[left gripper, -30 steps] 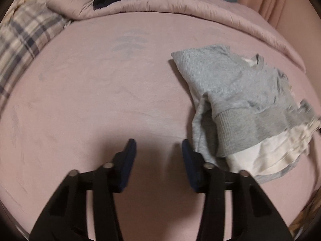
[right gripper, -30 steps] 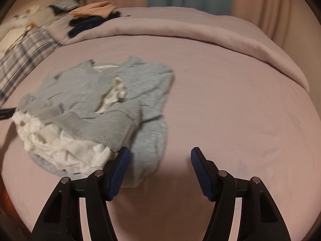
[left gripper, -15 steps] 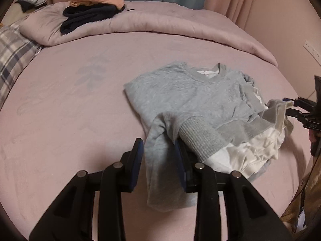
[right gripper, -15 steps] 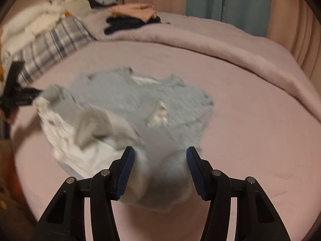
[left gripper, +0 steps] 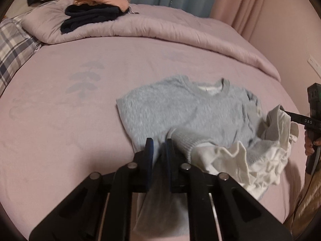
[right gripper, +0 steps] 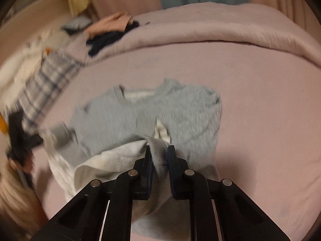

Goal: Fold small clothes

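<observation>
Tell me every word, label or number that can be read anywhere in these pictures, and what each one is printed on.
"DAS": white letters on the black arm of the right gripper, seen at the right edge of the left wrist view; the letters may be part of a longer word that is cut off.
Grey sweatshirt: no print or readable label shows.
Folded clothes at the far end of the bed: no text shows.
Right wrist view: blurred, nothing readable.

Blurred clutter (right gripper: 30,76) beside bed (right gripper: 250,100)
</observation>
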Available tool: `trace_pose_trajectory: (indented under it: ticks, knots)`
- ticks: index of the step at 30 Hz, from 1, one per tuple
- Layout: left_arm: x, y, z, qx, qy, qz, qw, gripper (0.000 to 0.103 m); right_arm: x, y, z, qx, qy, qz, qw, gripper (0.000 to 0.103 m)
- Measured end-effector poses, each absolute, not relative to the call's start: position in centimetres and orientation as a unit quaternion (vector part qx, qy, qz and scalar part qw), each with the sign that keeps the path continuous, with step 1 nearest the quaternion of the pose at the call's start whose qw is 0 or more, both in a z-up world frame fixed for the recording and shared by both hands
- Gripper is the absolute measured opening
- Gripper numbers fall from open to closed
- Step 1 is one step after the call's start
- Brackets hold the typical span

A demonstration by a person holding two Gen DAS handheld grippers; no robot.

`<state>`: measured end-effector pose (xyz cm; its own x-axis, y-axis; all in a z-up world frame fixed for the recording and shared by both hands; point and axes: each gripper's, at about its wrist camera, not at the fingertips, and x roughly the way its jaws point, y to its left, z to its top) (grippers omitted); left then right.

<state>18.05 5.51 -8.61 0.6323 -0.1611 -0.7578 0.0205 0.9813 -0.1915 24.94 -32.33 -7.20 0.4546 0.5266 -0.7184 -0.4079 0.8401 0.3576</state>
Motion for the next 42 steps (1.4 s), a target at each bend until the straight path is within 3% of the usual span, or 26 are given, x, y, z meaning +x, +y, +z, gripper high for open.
trace_pose_trajectory:
  ticks: [7, 16, 17, 20, 22, 26, 28, 33, 42]
  knots:
    - [21.7, 6.8, -10.2, -0.15, 0.458, -0.007, 0.876, 0.01, 30.0, -32.5, -8.6, 0.172, 0.49, 0.208, 0.829, 0.014]
    - [23.5, 8.4, -11.7, -0.219, 0.482, 0.024, 0.848, 0.016, 32.5, -32.0, -11.3, 0.202, 0.533, 0.14, 0.81, 0.016]
    - [23.5, 8.6, -11.6, -0.223, 0.482, 0.022, 0.847, 0.019, 32.8, -32.2, -11.1, 0.196, 0.532, 0.14, 0.812, 0.022]
    - [23.1, 9.3, -11.1, -0.24, 0.48, 0.018, 0.844, 0.042, 32.4, -33.3, -9.9, 0.182, 0.517, 0.124, 0.827, 0.054]
    - [22.6, 9.7, -10.6, -0.24, 0.479, 0.018, 0.844, 0.065, 32.1, -34.4, -8.9, 0.188, 0.5, 0.13, 0.835, 0.057]
    - [20.8, 10.4, -9.1, -0.242, 0.464, -0.006, 0.852, 0.077, 30.7, -36.5, -7.2, 0.195, 0.479, 0.153, 0.842, 0.071]
    - [19.6, 10.3, -8.4, -0.236, 0.456, -0.028, 0.857, 0.085, 29.4, -37.2, -6.5, 0.18, 0.469, 0.165, 0.849, 0.072]
    - [17.7, 8.1, -8.1, -0.167, 0.464, -0.077, 0.867, 0.086, 27.7, -35.1, -7.3, 0.095, 0.486, 0.203, 0.844, 0.081]
    - [20.6, 6.2, -10.0, -0.134, 0.454, -0.105, 0.875, 0.086, 29.5, -28.9, -9.5, -0.021, 0.483, 0.238, 0.842, 0.08]
